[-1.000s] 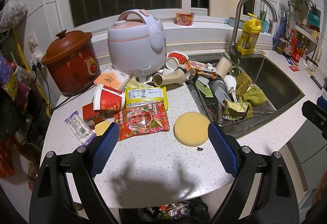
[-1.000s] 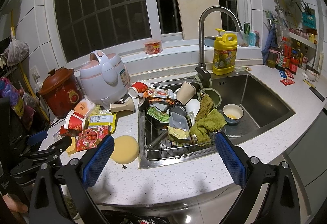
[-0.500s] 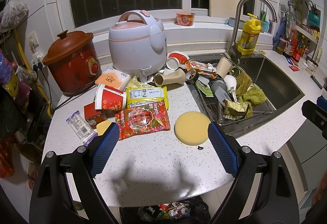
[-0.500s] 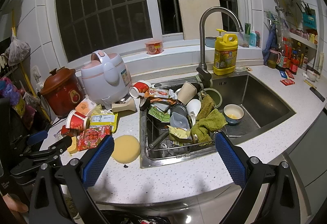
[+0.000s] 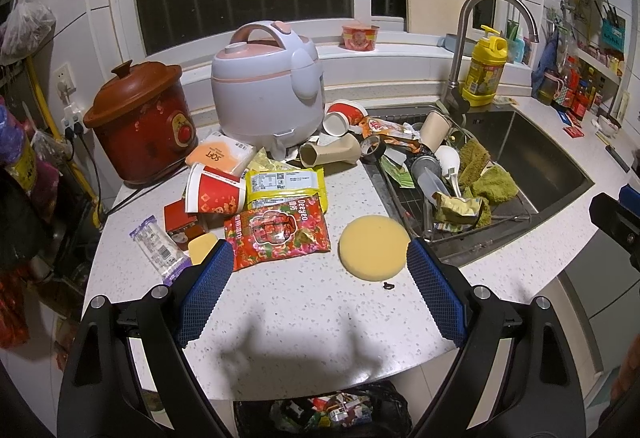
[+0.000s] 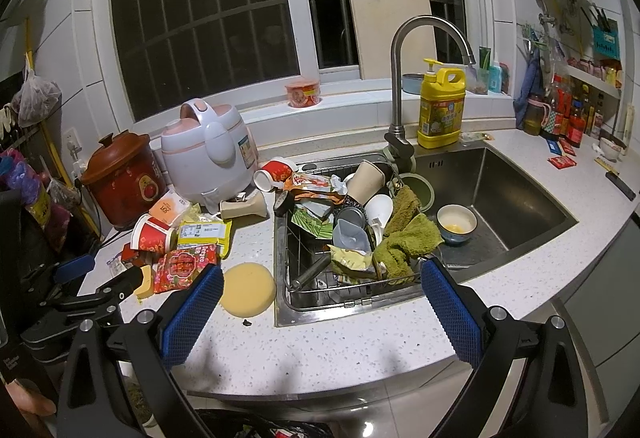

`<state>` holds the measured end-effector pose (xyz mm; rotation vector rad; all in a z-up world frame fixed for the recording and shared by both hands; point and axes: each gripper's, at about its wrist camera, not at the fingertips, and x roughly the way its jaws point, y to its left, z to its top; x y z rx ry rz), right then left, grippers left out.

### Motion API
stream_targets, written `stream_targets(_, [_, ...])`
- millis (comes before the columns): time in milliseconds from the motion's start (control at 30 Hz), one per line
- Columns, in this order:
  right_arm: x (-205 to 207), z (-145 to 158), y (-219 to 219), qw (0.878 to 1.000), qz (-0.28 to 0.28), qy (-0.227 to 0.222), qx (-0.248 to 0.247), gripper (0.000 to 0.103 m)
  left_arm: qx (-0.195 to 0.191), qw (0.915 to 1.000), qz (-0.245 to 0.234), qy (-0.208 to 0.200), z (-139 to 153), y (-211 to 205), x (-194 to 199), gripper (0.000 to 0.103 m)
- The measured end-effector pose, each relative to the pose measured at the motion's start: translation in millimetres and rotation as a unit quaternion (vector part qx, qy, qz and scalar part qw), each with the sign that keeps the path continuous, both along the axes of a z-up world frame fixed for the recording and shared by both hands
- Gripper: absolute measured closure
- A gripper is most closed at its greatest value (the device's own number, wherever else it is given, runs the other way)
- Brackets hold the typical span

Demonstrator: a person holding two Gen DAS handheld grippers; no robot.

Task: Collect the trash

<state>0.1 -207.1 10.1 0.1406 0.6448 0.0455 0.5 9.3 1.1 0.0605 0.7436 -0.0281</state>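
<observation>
**Hovering wide over the wrapper pile**

Spreading its jaws empty above the worktop (image 5: 304, 302), the left gripper (image 5: 316, 290) has the red snack packet (image 5: 280, 230) just ahead, left of centre, long axis running roughly crosswise; the right gripper (image 6: 320, 302), likewise released, sits farther off, facing the sink (image 6: 500, 198); the bin bag (image 5: 324, 414) below is cut off, its contents unclear.

Left gripper (image 5: 320, 290): black arms, blue cross-hatched pads (image 5: 204, 298), silver screws.
Right gripper (image 6: 322, 312): same black frame, blue pads (image 6: 192, 318).
</observation>
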Motion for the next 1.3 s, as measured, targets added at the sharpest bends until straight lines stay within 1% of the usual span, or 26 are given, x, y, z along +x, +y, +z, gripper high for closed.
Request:
stream_targets(667, [0,-3,-1,1.000,-0.001,0.000,0.000,0.005,0.001,1.0000,0.001,0.000,0,-1,0,0.017])
stream_targets(800, [-2,-4,2,1.000,0.001,0.000,0.000,0.005,0.001,1.0000,0.003,0.002,0,5,-7,0.017])
stream_targets(833, [-2,-4,2,1.000,0.001,0.001,0.001,0.005,0.003,1.0000,0.004,0.002,1,3,-15,0.017])
stream_targets(900, [-3,-6,5,1.000,0.006,0.005,0.002,0.005,0.005,1.0000,0.007,0.004,-1,4,-15,0.017])
stream_targets(933, [-2,-7,6,1.000,0.011,0.006,0.002,0.005,0.006,0.9999,0.009,0.005,-3,5,-15,0.017])
stream_targets(967, [-2,-9,7,1.000,0.016,0.006,0.002,0.005,0.008,0.9997,0.022,0.012,-8,14,-17,0.017])
stream_targets(1000, [3,-16,15,0.999,0.031,0.006,-0.001,0.005,0.007,0.9995,0.026,0.014,-11,15,-15,0.017])
stream_targets(1033, [8,-23,21,0.999,0.050,0.009,0.000,0.005,0.004,0.9990,0.039,0.023,-16,26,-16,0.017])
stream_targets(1100, [26,-43,37,0.995,0.100,0.024,0.007,0.005,0.002,0.9980,0.056,0.031,-23,36,-15,0.017])
stream_targets(1133, [31,-48,40,0.994,0.109,0.029,0.009,0.005,0.003,0.9968,0.070,0.039,-28,46,-15,0.017])
stream_targets(1167, [44,-62,53,0.990,0.136,0.042,0.013,0.005,0.003,0.9961,0.077,0.042,-30,51,-15,0.017])
stream_targets(1233, [61,-78,66,0.986,0.156,0.054,0.010,0.005,0.008,0.9947,0.091,0.048,-35,58,-17,0.017])
stream_targets(1267, [75,-91,82,0.982,0.176,0.066,0.004,0.005,0.013,0.9934,0.100,0.054,-39,63,-18,0.017])
stream_targets(1300, [84,-99,89,0.980,0.187,0.072,-0.001,0.005,0.015,0.9924,0.106,0.060,-42,67,-18,0.017])
